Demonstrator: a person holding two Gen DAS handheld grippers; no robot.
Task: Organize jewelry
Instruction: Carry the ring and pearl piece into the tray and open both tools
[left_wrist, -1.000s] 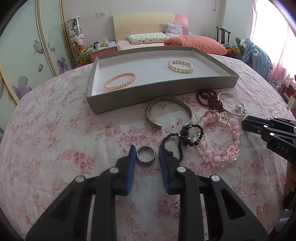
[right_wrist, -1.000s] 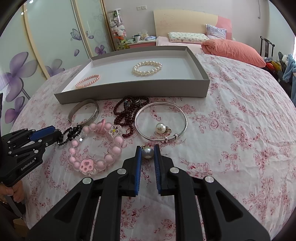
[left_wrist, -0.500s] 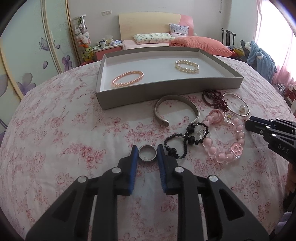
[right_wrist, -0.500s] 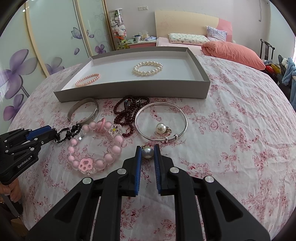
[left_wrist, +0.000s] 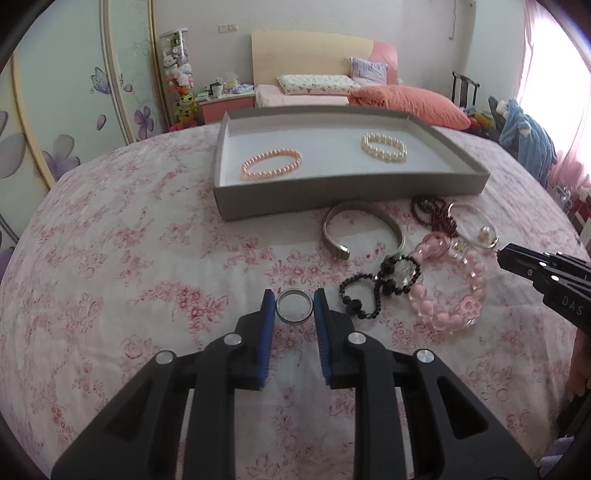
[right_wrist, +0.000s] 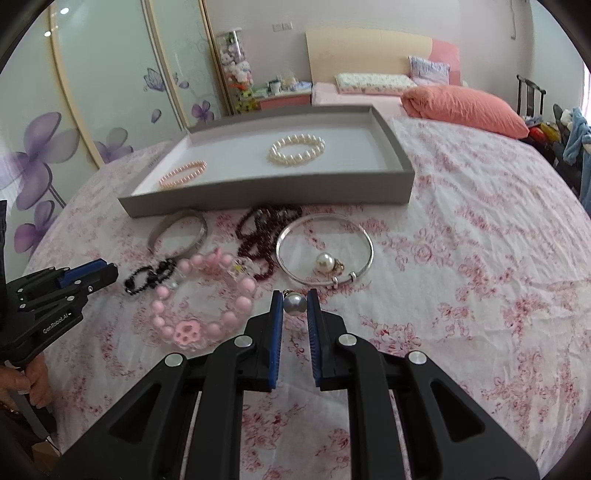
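Observation:
My left gripper (left_wrist: 294, 308) is shut on a silver ring (left_wrist: 294, 311) and holds it above the floral cloth. My right gripper (right_wrist: 295, 304) is shut on a grey pearl ring (right_wrist: 294, 304), near the front of a thin silver bangle (right_wrist: 325, 254). The grey tray (left_wrist: 332, 190) lies farther back with a pink pearl bracelet (left_wrist: 271, 165) and a white pearl bracelet (left_wrist: 384, 147) inside. Loose on the cloth lie a silver cuff (left_wrist: 360, 229), a black bead bracelet (left_wrist: 380, 286), a pink bead bracelet (left_wrist: 448, 288), dark red beads (left_wrist: 434, 214) and a white pearl ring (right_wrist: 325, 263).
The round table's floral cloth (left_wrist: 129, 258) stretches left of the tray and jewelry. A bed with an orange pillow (left_wrist: 410, 105) stands behind the table. Wardrobe doors (right_wrist: 92, 110) with purple flowers are at the left.
My left gripper has lifted and drawn back to the left with the silver ring, away from the black beads. My right gripper has held still with the grey pearl ring.

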